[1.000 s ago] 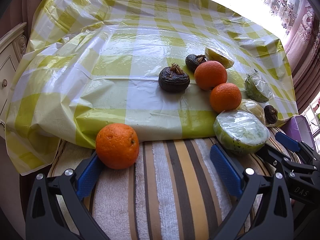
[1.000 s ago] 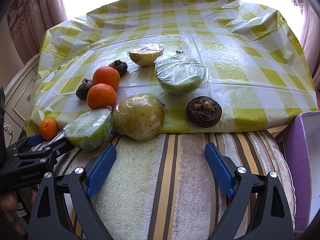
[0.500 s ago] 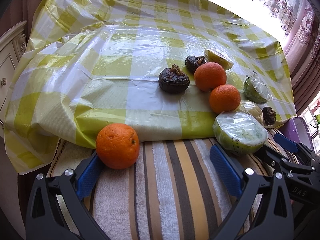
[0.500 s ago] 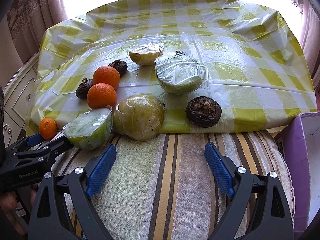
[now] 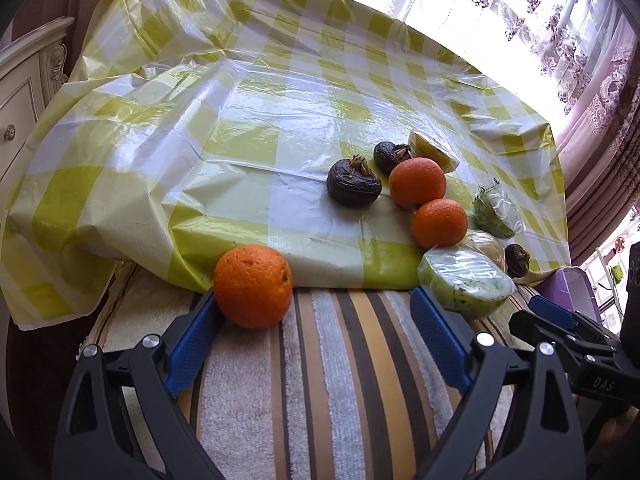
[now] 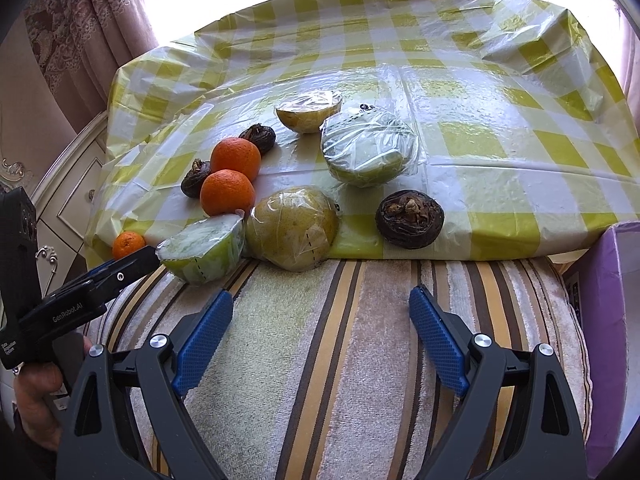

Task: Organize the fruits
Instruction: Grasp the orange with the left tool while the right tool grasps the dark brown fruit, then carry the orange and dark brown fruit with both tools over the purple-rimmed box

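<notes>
An orange [image 5: 252,286] lies on the striped towel [image 5: 320,380] at the tablecloth's edge. My left gripper [image 5: 316,300] is closing; its left pad [image 5: 192,340] touches the orange, and the right pad stands well clear. Two more oranges [image 5: 417,183] [image 5: 439,223], dark round fruits [image 5: 354,182] and film-wrapped green and yellow pieces [image 5: 464,282] [image 6: 294,226] [image 6: 366,148] sit on the checked cloth [image 5: 240,120]. My right gripper [image 6: 320,300] is open over the towel with nothing between its fingers, just short of a dark fruit [image 6: 410,218].
A purple box [image 6: 612,320] stands at the towel's right end. A white cabinet [image 5: 24,80] is at the left, curtains and a bright window behind. A hand [image 6: 36,396] holds the left gripper's handle. The cloth's far half holds no fruit.
The left gripper's jaws have narrowed, and its left finger has come in against the near orange. The left view has tilted slightly. The right gripper has stayed put.
</notes>
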Demonstrator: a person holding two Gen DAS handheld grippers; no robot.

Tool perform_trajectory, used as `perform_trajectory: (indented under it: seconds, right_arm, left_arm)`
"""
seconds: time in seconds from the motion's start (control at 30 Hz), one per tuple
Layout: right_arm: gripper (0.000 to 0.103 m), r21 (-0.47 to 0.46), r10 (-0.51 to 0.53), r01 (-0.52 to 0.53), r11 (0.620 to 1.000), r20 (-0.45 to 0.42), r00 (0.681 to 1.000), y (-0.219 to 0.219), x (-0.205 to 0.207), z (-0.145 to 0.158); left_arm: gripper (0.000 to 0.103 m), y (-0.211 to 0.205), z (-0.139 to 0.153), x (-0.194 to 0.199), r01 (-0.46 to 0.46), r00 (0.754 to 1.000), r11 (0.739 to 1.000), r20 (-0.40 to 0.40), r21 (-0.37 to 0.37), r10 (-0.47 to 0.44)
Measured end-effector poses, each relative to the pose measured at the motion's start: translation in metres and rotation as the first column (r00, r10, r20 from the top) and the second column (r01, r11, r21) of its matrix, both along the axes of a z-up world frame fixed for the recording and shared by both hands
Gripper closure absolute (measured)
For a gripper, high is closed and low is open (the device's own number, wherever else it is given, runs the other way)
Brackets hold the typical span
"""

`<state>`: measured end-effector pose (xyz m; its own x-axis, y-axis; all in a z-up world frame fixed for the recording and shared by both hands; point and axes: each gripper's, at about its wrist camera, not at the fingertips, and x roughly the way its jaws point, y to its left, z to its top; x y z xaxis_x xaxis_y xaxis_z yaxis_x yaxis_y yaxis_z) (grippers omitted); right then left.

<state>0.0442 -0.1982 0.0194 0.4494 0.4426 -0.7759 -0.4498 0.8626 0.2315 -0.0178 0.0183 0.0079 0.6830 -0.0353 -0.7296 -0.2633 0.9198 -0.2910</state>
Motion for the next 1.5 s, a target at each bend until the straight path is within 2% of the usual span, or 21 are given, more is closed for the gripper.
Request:
perform_trajectory:
  seconds: [0.17,0.2,0.33,0.4,0.47,0.63,0.73,0.83,1.03,1.1,1.13,1.5]
  right_arm:
    - [0.016,0.066,0.000,0.002,0.998,-0.026,1.000,-0.009,0.004,0.001]
    - [0.016,0.075,-0.001,0.003,0.997,-0.029,1.000,-0.011,0.005,0.001]
    - [0.016,0.084,0.014,-0.011,0.996,-0.031,0.999,-0.013,0.007,0.003]
    - [0.016,0.070,0.020,-0.020,0.997,-0.009,1.000,-0.015,0.008,0.007]
    - [0.016,-0.010,-0.018,0.018,1.000,0.057,0.998,-0.018,0.011,0.010]
    - [0.017,-0.008,-0.103,0.104,0.995,0.023,0.994,-0.032,0.034,0.006]
    - [0.042,-0.051,-0.080,0.081,0.995,0.027,0.996,-0.024,0.043,0.003]
    - [0.050,-0.085,-0.061,0.063,0.994,0.018,0.998,-0.016,0.049,-0.003]
    - [0.052,-0.114,-0.055,0.058,0.992,0.032,0.998,-0.009,0.054,-0.005]
    - [0.060,-0.136,-0.058,0.064,0.989,0.049,0.997,-0.007,0.055,-0.006]
    - [0.061,-0.140,-0.058,0.065,0.988,0.053,0.997,-0.006,0.055,-0.006]
    - [0.063,-0.070,-0.044,0.050,0.996,0.081,0.996,-0.032,0.038,0.008]
  left_arm:
    - [0.039,0.007,0.002,-0.004,-0.043,0.999,0.999,0.021,-0.011,0.043]
    - [0.047,0.009,0.001,-0.006,-0.053,0.998,0.999,0.027,-0.011,0.053]
    - [0.067,0.013,-0.001,-0.007,-0.075,0.997,0.997,0.024,-0.007,0.075]
    - [0.068,0.014,-0.001,-0.008,-0.079,0.997,0.997,0.026,-0.004,0.079]
    - [0.069,0.014,-0.001,-0.008,-0.078,0.997,0.997,0.025,0.012,0.077]
    - [0.069,0.008,0.005,-0.011,-0.071,0.996,0.996,0.052,0.052,0.069]
    - [0.069,0.001,0.010,-0.014,-0.063,0.996,0.994,0.075,0.086,0.057]
    - [0.069,-0.006,0.014,-0.014,-0.055,0.995,0.991,0.084,0.120,0.045]
    - [0.069,-0.016,0.019,-0.012,-0.039,0.996,0.986,0.088,0.165,0.024]
    - [0.069,-0.019,0.022,-0.012,-0.034,0.996,0.983,0.089,0.180,0.018]
    - [0.069,-0.021,0.023,-0.012,-0.033,0.996,0.981,0.093,0.190,0.015]
    - [0.069,-0.056,0.052,-0.021,-0.001,0.985,0.963,0.169,0.268,-0.046]
